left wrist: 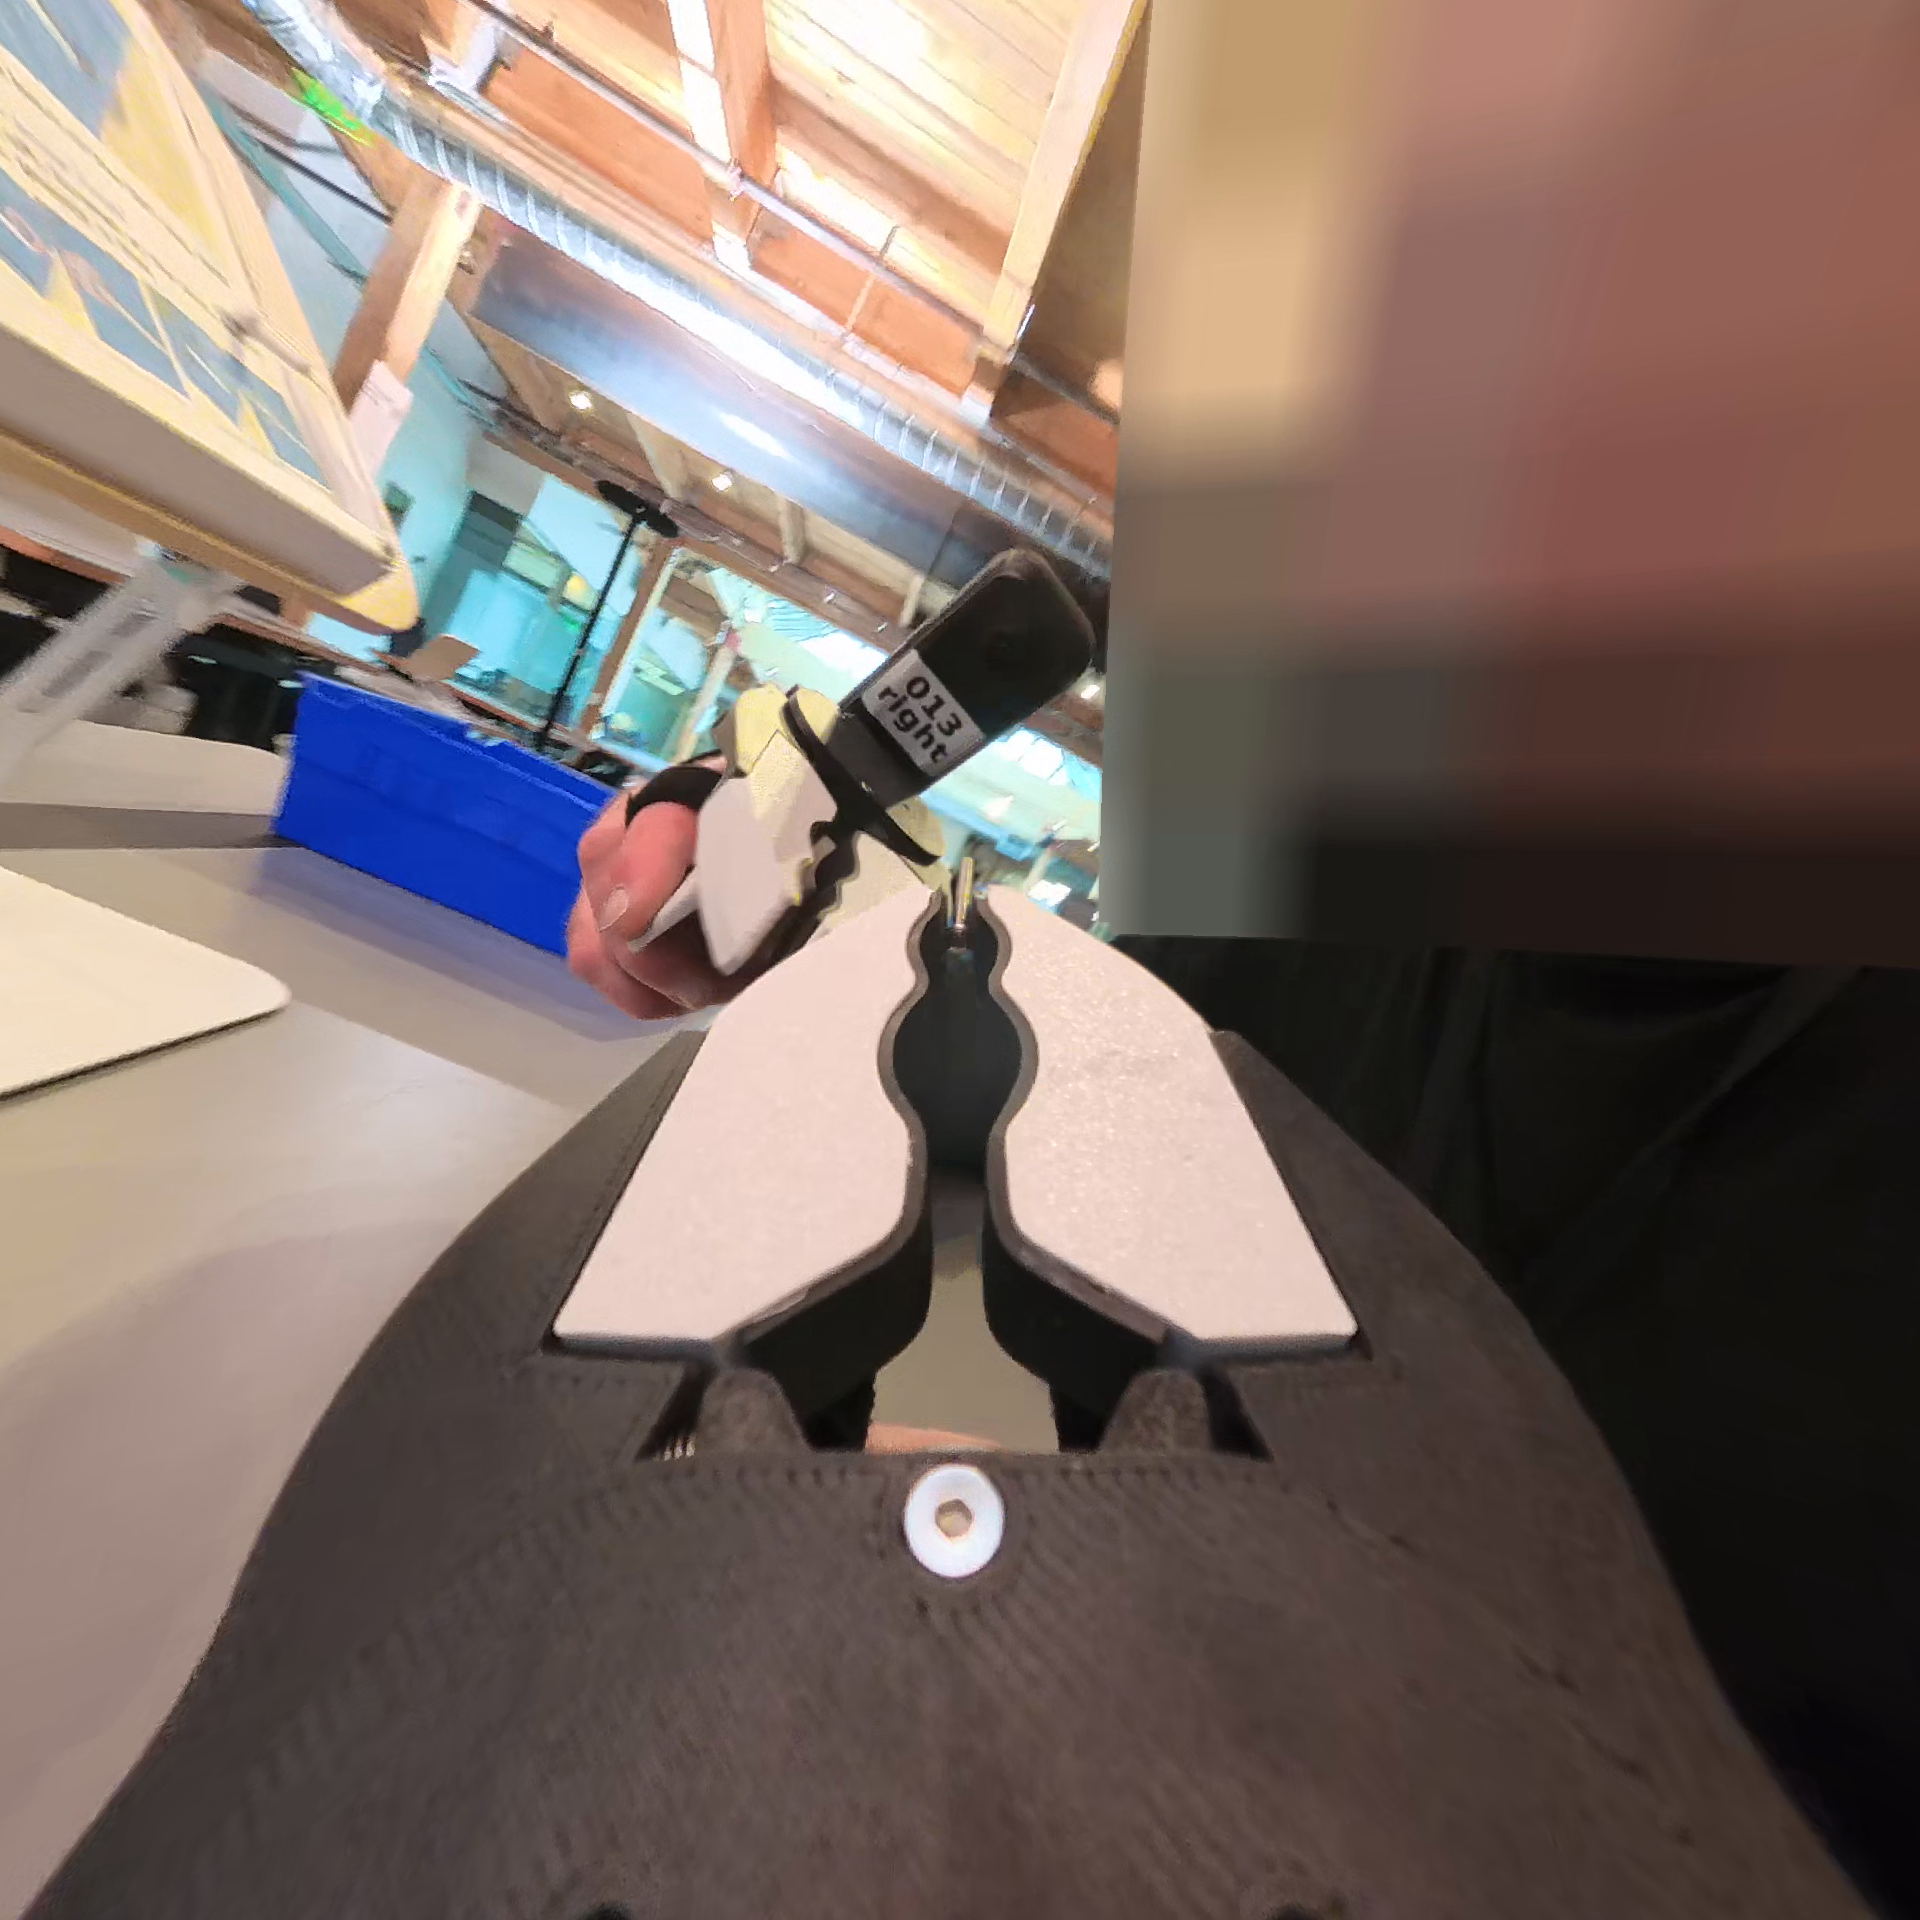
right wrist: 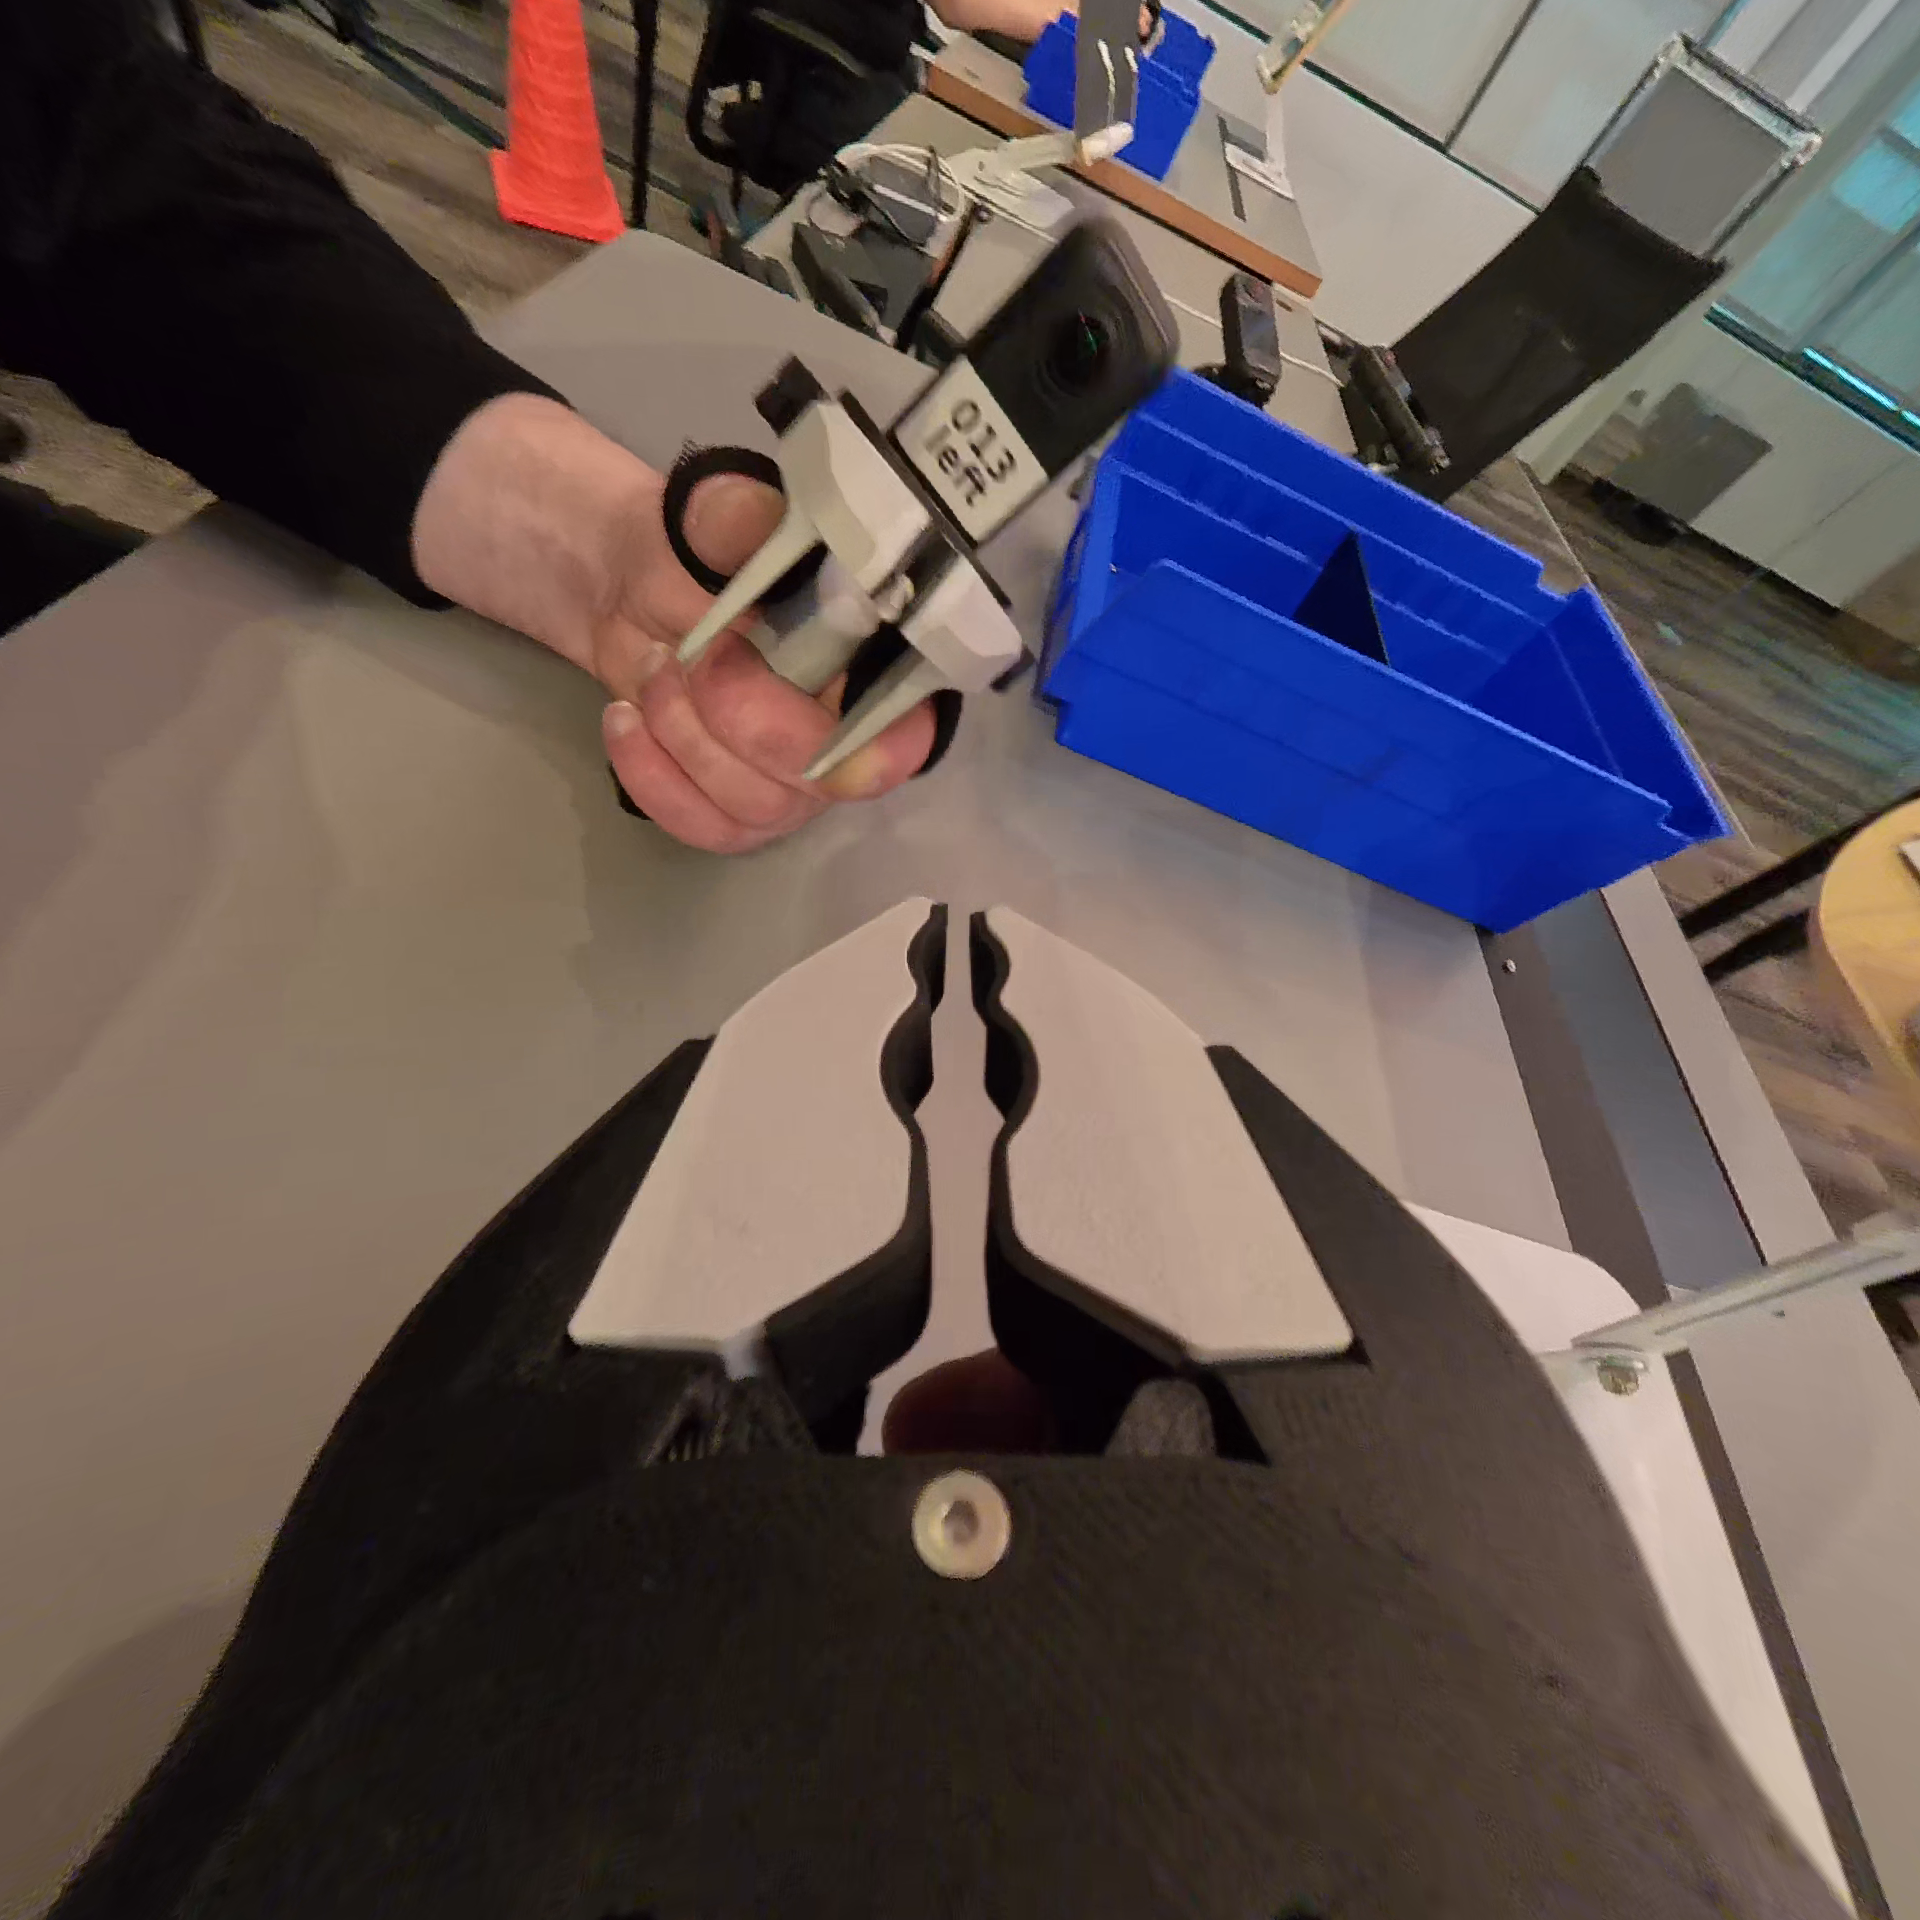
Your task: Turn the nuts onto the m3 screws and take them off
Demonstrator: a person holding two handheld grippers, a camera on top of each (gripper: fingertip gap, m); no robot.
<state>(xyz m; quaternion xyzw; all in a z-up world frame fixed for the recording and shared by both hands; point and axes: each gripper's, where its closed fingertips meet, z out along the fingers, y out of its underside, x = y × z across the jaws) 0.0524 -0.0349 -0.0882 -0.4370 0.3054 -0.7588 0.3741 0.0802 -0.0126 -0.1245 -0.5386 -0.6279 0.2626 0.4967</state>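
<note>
In the left wrist view, my left gripper [left wrist: 961, 920] is shut on a thin metal m3 screw [left wrist: 965, 896] that sticks up out of its tips. I cannot make out a nut on it. A hand [left wrist: 634, 914] holds the right tool just left of and behind those tips, with its camera [left wrist: 997, 665] above. In the right wrist view, my right gripper [right wrist: 958, 920] is shut to a narrow slit above the grey table [right wrist: 312, 935], and nothing shows between its tips. A hand [right wrist: 665, 665] holds the left tool a little beyond it.
A blue plastic bin [right wrist: 1351, 665] stands on the table to the right, also in the left wrist view [left wrist: 436, 800]. A white mat [right wrist: 1507, 1299] lies at the near right and shows in the left wrist view [left wrist: 104, 987]. An orange cone [right wrist: 551, 125] stands on the floor beyond. Tip to tip, the grippers are about 6 centimetres apart.
</note>
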